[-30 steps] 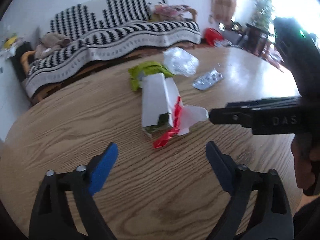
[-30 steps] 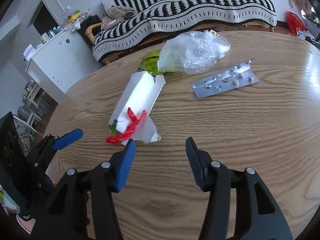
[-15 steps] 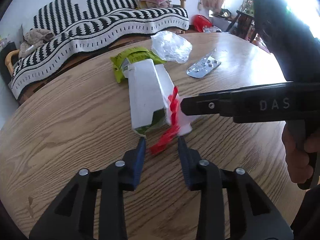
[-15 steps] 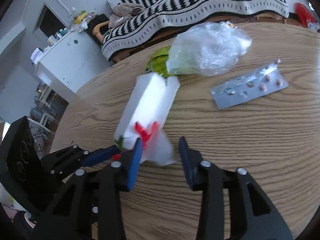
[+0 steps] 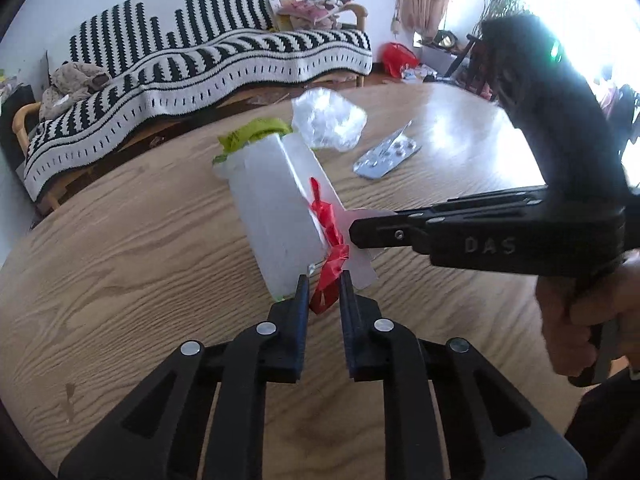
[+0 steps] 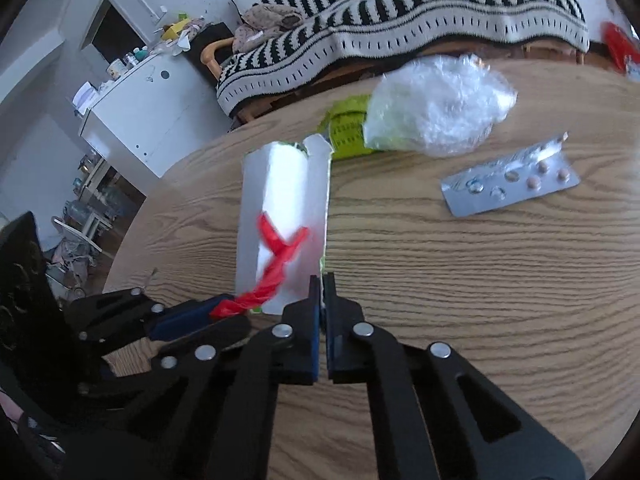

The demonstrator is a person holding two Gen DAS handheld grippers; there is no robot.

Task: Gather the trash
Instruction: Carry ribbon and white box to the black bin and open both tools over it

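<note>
A flattened white carton (image 5: 276, 208) with a red twisted plastic strip (image 5: 328, 220) across it lies on the round wooden table (image 5: 120, 248). My left gripper (image 5: 323, 280) is shut on the strip's near end. My right gripper (image 5: 354, 234) comes in from the right, shut on the carton's white flap. In the right wrist view my right gripper (image 6: 322, 278) pinches the carton (image 6: 280, 200) at its near right corner. There my left gripper (image 6: 224, 312) holds the red strip (image 6: 276, 264) from the left.
Behind the carton lie a green wrapper (image 5: 252, 136), a crumpled clear plastic bag (image 5: 326, 120) and a silver blister pack (image 5: 386, 156), also in the right wrist view as wrapper (image 6: 348, 128), bag (image 6: 436, 104) and pack (image 6: 512, 184). A striped sofa (image 5: 200, 64) stands beyond the table.
Both grippers were open a second ago and have shut, the left on the red strip, the right on the carton's flap. The carton has turned a little.
</note>
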